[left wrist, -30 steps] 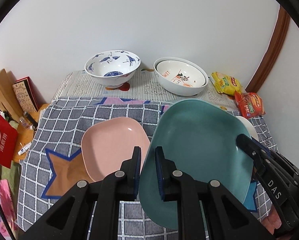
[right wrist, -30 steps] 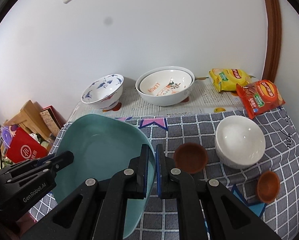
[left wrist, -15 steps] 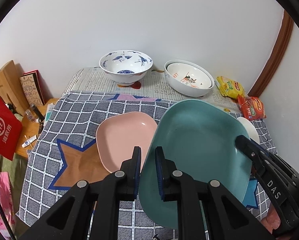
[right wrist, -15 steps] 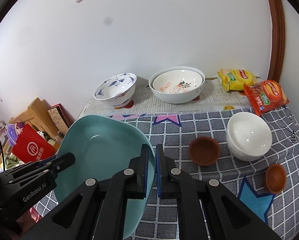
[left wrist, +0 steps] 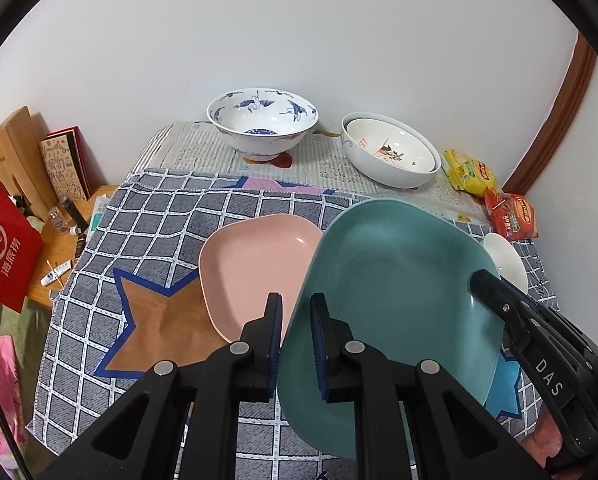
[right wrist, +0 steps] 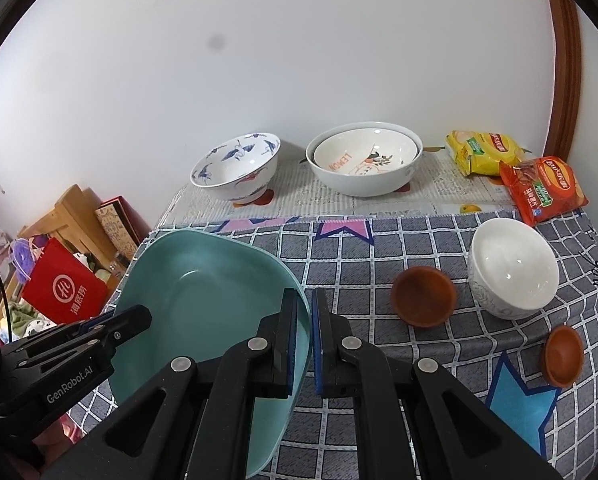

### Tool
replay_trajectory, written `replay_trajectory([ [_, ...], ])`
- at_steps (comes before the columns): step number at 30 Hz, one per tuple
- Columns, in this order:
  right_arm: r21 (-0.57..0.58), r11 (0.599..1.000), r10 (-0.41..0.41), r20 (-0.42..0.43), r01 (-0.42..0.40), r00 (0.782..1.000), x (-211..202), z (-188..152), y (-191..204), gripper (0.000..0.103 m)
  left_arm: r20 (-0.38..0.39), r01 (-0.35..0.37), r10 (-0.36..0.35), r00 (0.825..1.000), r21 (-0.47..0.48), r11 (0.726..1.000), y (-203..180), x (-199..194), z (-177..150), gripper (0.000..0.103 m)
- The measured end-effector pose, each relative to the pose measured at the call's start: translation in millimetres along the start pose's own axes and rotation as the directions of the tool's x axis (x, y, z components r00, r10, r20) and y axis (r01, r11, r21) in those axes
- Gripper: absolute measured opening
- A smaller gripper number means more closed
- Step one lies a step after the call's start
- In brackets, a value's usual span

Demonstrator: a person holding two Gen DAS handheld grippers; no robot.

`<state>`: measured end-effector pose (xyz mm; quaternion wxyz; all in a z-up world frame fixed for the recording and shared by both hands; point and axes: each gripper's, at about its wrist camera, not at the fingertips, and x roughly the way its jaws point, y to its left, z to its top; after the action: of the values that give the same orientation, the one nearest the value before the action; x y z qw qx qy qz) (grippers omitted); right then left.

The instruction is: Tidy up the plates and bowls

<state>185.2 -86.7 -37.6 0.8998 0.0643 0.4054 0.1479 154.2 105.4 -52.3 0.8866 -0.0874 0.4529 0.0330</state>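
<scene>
Both tongs (left wrist: 295, 320) (right wrist: 305, 320) shifted, clamping teal plate (left wrist: 391, 288) rims, tilted toward pink plate (left wrist: 255, 264)

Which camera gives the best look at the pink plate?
The left wrist view: the pink plate lies there on the checked cloth, mostly visible beside the teal plate. The right wrist view shows none of it.

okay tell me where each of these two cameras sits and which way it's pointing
Left wrist: on the left gripper, looking down its fingers at the teal plate clamped by its rim, beside the pink plate; the right gripper shows at right.
Right wrist: on the right gripper, gripping the opposite rim; the left gripper shows at left.
Shared: teal plate, crane bowl, nested bowls.
</scene>
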Motion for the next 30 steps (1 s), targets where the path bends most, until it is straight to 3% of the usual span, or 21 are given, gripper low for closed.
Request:
replay_trajectory([
  [30,-0.027,1.0,-0.008,-0.058,0.006,0.998,38.5,0.9,19.7,0.008,-0.052,-0.013,0.012,0.999,-0.019,1.0,26.4,30.9,-1.3,0.014],
])
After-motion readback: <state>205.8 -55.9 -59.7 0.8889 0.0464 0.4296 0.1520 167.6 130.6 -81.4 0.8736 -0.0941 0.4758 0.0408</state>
